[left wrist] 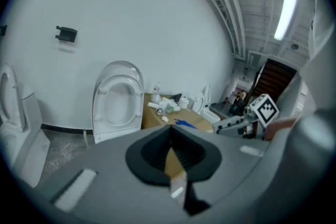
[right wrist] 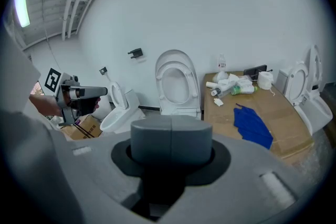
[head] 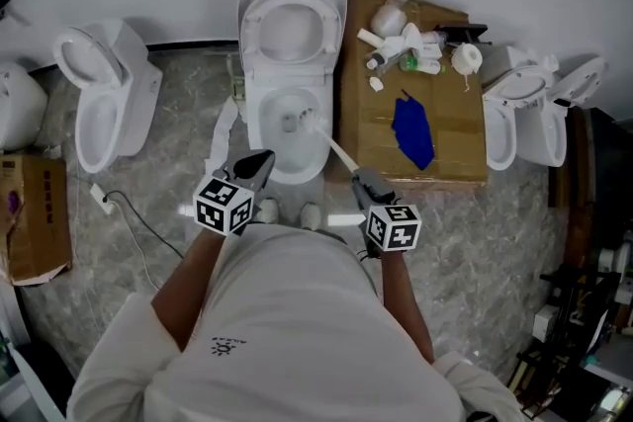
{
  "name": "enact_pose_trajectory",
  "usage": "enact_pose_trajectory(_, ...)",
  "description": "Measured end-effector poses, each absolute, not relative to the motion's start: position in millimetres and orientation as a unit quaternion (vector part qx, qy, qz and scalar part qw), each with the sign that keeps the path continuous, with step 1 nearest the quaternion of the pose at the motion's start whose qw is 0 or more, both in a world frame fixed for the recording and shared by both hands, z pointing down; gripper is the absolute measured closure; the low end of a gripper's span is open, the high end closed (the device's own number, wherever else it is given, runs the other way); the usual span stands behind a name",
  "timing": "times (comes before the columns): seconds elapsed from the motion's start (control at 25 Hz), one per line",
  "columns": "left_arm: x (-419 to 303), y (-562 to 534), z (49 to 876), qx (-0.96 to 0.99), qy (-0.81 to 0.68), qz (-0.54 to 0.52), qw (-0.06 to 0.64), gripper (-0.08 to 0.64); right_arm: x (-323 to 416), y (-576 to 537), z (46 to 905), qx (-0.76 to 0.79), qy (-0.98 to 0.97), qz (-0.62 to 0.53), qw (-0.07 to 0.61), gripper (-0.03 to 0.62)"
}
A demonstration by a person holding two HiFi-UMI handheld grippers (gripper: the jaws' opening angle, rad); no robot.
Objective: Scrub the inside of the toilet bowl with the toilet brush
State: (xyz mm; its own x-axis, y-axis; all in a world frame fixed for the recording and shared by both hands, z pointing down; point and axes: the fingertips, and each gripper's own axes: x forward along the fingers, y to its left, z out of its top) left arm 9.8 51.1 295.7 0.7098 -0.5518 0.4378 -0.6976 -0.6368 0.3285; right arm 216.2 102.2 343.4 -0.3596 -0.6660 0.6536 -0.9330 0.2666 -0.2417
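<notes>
Toilet brush [head: 324, 141] rests with its head down inside the toilet bowl [head: 252, 133]. Its thin pale handle slants out toward 4 o'clock into the right tongs.

Starting at the left, the left tongs [head: 260, 163] hover at the bowl's 7 o'clock edge, parted only narrowly with nothing between them. I judge they could knock the rim or catch spray if the scrubbing swings wide.

At the centre, a hard stroke against the porcelain could flick water over the rim onto the marbled floor [head: 178, 114].

Further right, the right tongs [head: 362, 179] are pressed together on the far end of the handle. Holding it so far from the head gives little leverage, so the slim handle may twist or slip in that grip.

At 3 o'clock of the bowl, the cardboard worktop [head: 455, 148] and its blue cloth [head: 413, 131] stand close enough to catch drips.

The brush itself looks light. It has 1 small whitish head and a straight narrow stem, both hard to pick out against the white bowl.
</notes>
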Motion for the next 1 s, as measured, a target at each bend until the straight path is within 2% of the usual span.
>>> enact_pose_trajectory(1.0,19.9,42.1,293.8,0.885,-0.369,0.151,0.239,0.566,238.5,83.5,342.0,0.526,-0.766,0.305,0.206,0.448)
